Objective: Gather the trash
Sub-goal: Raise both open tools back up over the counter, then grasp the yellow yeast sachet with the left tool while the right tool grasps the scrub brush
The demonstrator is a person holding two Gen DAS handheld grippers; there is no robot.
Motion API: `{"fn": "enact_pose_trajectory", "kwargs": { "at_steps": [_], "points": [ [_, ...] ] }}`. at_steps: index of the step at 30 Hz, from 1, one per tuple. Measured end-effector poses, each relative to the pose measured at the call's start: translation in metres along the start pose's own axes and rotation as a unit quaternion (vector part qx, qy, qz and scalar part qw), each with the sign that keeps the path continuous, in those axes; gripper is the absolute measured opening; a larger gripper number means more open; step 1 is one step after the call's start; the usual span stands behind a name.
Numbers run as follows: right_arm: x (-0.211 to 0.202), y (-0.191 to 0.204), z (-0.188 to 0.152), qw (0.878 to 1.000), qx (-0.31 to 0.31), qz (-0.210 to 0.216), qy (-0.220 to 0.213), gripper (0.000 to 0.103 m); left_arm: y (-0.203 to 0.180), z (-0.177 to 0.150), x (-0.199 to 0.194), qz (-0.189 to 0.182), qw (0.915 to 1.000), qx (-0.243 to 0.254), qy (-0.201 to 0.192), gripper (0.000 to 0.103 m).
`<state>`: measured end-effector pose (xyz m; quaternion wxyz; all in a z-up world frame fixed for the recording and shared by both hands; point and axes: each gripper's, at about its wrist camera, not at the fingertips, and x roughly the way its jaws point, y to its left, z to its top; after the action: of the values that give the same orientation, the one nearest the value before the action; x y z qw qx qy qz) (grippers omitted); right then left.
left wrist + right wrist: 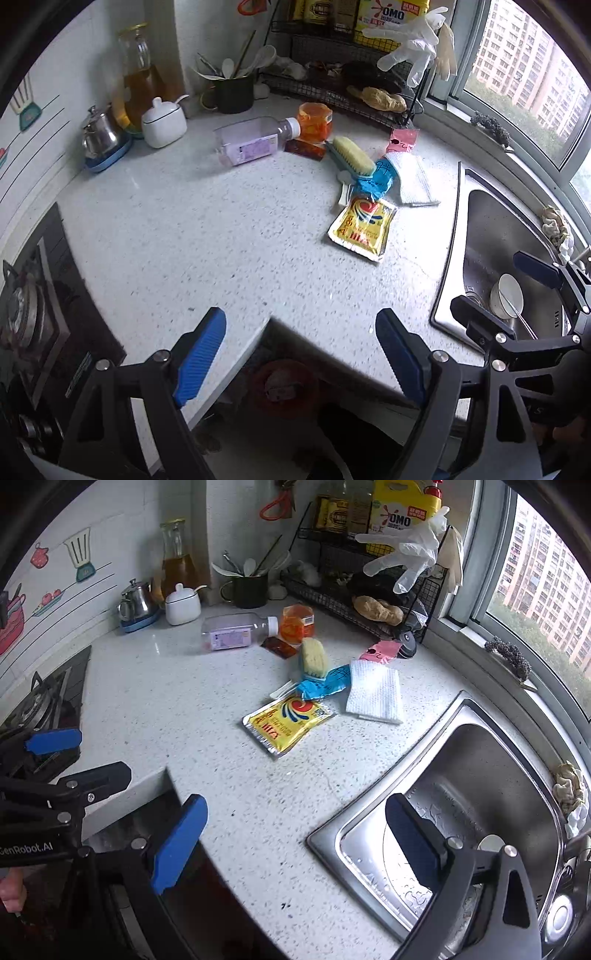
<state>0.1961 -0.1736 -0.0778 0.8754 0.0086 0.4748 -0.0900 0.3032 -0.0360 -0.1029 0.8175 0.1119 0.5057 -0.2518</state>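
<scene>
Trash lies on the speckled white counter: a yellow sachet, a crumpled blue wrapper, a pink wrapper, a dark red packet and an empty clear bottle on its side. My left gripper hangs open over the counter's near edge, nothing between its blue pads. My right gripper is open too, over the counter and sink rim, also seen at the right of the left wrist view.
A steel sink holds a white bowl. A scrub brush, folded white cloth, orange jar, wire rack, utensil cup, sugar pot and gas hob ring the counter. A red bin sits below.
</scene>
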Motion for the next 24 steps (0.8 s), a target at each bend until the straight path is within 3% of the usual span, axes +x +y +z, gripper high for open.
{"fn": "enact_pose_trajectory", "kwargs": {
  "at_steps": [8, 16, 20, 24],
  "points": [
    [0.047, -0.055, 0.025, 0.999, 0.033, -0.018, 0.033, 0.097, -0.033, 0.057, 0.072, -0.034, 0.9980, 0.031, 0.043, 0.082],
    [0.090, -0.099, 0.028, 0.995, 0.058, -0.042, 0.064, 0.097, -0.067, 0.080, 0.142, -0.055, 0.9889, 0.089, 0.105, 0.082],
    [0.104, -0.111, 0.026, 0.994, 0.065, -0.051, 0.077, 0.097, -0.076, 0.081, 0.165, -0.045, 0.9855, 0.106, 0.125, 0.082],
    [0.113, -0.120, 0.022, 0.991, 0.081, -0.049, 0.092, 0.097, -0.085, 0.084, 0.172, -0.028, 0.9836, 0.133, 0.119, 0.082]
  ]
}}
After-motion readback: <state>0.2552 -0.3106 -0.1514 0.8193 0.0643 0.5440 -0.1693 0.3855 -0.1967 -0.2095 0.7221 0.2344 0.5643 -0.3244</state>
